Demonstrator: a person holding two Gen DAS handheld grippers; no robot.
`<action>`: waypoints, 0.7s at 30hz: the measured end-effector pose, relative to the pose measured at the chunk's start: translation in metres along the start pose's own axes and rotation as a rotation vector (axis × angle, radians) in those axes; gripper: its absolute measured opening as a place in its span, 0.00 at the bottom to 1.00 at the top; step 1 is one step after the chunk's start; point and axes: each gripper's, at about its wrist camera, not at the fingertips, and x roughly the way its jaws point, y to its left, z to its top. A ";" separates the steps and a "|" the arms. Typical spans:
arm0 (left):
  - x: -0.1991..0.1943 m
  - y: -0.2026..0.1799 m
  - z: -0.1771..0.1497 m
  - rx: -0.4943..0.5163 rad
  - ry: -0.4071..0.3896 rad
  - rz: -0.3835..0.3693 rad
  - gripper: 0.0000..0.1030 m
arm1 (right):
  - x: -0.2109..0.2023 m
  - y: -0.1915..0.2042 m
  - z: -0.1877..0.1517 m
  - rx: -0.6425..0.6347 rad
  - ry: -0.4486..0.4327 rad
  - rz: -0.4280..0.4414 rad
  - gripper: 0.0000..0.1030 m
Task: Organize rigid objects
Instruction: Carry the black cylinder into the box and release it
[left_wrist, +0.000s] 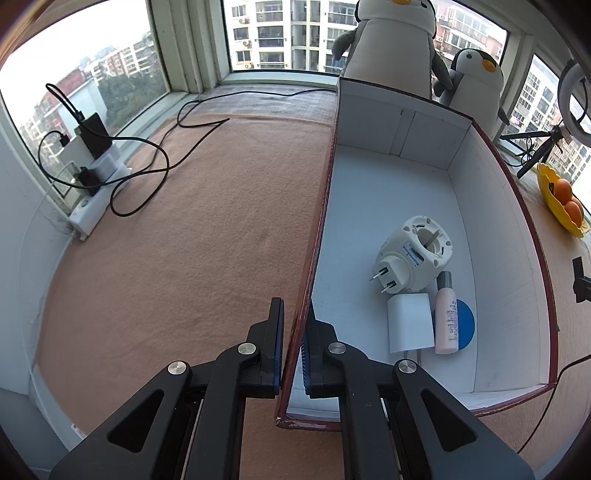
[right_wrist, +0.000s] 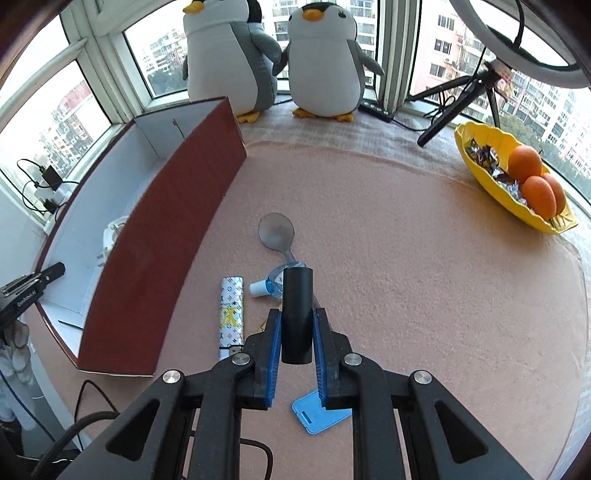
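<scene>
My left gripper (left_wrist: 295, 325) is shut on the near left wall of the red box (left_wrist: 317, 236), one pad on each side of the wall. Inside the box lie a white plug adapter (left_wrist: 413, 254), a white block (left_wrist: 410, 325), a pink bottle (left_wrist: 447, 314) and a blue disc (left_wrist: 466, 323). My right gripper (right_wrist: 297, 325) is shut on a black cylinder (right_wrist: 297, 310), held off the mat. Below it on the mat lie a patterned lighter (right_wrist: 232, 314), a small blue bottle (right_wrist: 271, 286), a grey spoon (right_wrist: 277, 232) and a blue card holder (right_wrist: 317, 411). The red box (right_wrist: 159, 251) stands to the left.
Two plush penguins (right_wrist: 321, 62) stand at the window behind the box. A yellow bowl (right_wrist: 476, 162) with oranges sits at the right. A tripod with a ring light (right_wrist: 454, 107) stands at the back right. A power strip with chargers and black cables (left_wrist: 96, 173) lies at the far left.
</scene>
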 end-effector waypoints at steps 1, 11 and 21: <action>0.000 0.000 0.000 0.000 -0.001 -0.001 0.07 | -0.005 0.004 0.002 -0.004 -0.013 0.008 0.14; 0.000 0.002 0.001 0.001 -0.004 -0.015 0.07 | -0.031 0.051 0.021 -0.065 -0.087 0.080 0.14; 0.002 0.002 0.003 0.008 -0.010 -0.035 0.07 | -0.034 0.097 0.038 -0.122 -0.118 0.115 0.14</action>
